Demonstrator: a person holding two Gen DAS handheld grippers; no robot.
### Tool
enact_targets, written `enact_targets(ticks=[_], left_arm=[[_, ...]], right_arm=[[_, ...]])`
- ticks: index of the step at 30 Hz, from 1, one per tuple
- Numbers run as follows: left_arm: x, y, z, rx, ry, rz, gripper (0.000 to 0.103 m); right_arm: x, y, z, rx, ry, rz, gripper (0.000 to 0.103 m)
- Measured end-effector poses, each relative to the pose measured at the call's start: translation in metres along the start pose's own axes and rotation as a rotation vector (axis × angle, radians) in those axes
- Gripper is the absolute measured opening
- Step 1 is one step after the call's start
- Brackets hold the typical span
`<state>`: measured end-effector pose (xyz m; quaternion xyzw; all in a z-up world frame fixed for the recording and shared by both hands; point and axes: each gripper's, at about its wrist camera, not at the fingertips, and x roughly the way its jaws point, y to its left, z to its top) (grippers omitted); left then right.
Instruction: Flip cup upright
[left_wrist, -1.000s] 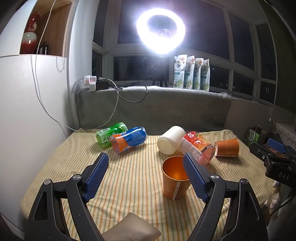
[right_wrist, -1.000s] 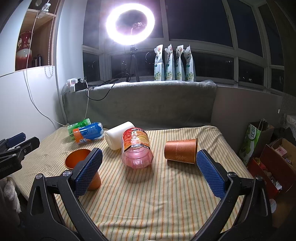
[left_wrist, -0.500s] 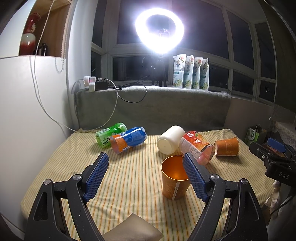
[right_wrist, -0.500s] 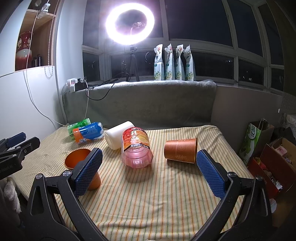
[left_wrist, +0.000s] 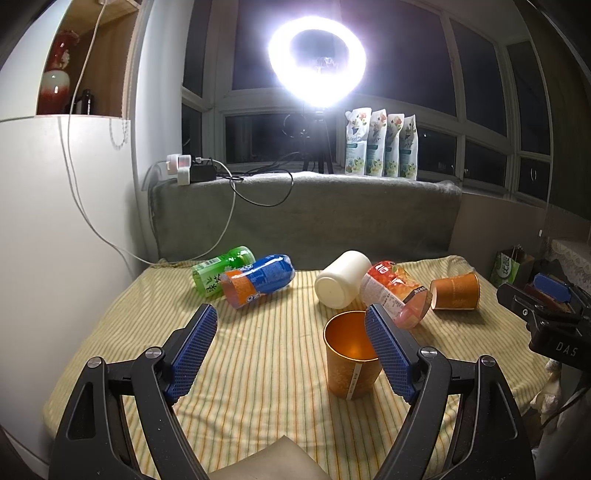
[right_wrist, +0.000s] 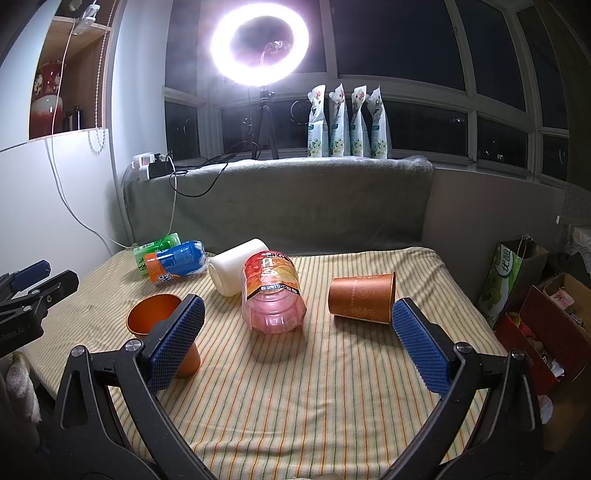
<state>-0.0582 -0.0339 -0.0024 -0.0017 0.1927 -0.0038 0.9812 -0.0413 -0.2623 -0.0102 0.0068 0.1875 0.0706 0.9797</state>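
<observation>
An orange paper cup (left_wrist: 351, 363) stands upright near the front of the striped table; it also shows in the right wrist view (right_wrist: 155, 317), partly behind my right gripper's left finger. A second orange-brown paper cup (right_wrist: 364, 297) lies on its side at the right, also in the left wrist view (left_wrist: 456, 291). My left gripper (left_wrist: 293, 350) is open and empty, its right finger in front of the upright cup's rim. My right gripper (right_wrist: 295, 343) is open and empty, above the table's front.
A white cup (right_wrist: 236, 271), a pink-red jar (right_wrist: 271, 295), a blue-orange bottle (right_wrist: 175, 262) and a green bottle (right_wrist: 157, 245) lie on their sides. A grey padded backrest (right_wrist: 295, 206) bounds the far edge. Bags and boxes (right_wrist: 517, 280) stand right of the table.
</observation>
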Motion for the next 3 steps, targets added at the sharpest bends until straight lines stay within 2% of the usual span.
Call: enact_targets(ticks=[3], left_arm=[[0.0012,0.0019,0.0004,0.000,0.002,-0.003,0.082]], right_arm=[[0.0000,-0.0001,0.0000,-0.001,0.001,0.001,0.103]])
